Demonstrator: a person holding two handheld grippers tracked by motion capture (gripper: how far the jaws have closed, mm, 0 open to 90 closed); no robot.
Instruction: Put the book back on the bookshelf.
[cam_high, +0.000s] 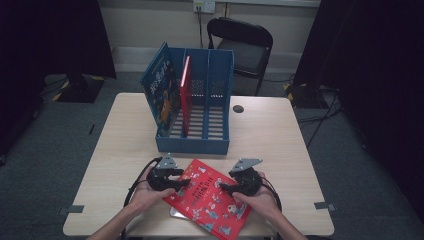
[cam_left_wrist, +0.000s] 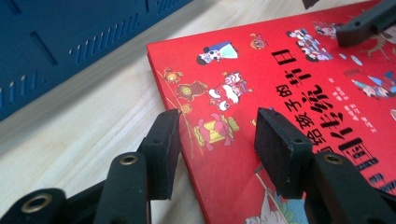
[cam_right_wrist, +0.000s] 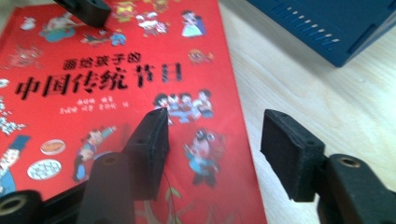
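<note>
While the red book (cam_high: 210, 197) lies flat on the tabletop (cam_high: 280, 135) at lower centre, the left gripper (cam_high: 176, 184) straddles its left edge and the right gripper (cam_high: 226, 188) its right edge, both jaws open, nothing gripped.

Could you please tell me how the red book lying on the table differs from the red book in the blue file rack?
The red book on the table lies flat with its illustrated cover up; the red book in the rack stands upright, showing mostly its edge. The table book sits between the left gripper and right gripper; the racked one stands apart from both, inside the blue file rack. Both have red covers.
</note>
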